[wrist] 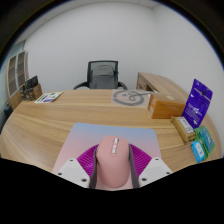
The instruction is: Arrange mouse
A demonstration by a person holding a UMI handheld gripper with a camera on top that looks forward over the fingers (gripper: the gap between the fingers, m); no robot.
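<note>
A pale pink computer mouse (112,162) sits between my gripper's two fingers, its grey scroll wheel pointing ahead. Both magenta pads (84,163) press against its sides, so the gripper (112,170) is shut on the mouse. The mouse is held above a light blue mouse mat (100,133) that lies on the wooden desk (70,115) just ahead of the fingers. The mouse's rear end is hidden below the fingers.
A black office chair (102,73) stands beyond the desk. A coiled cable (128,98) lies on the desk ahead. To the right are a cardboard box (168,97), a purple box (198,102) and small packets (202,143). A book (48,97) lies far left.
</note>
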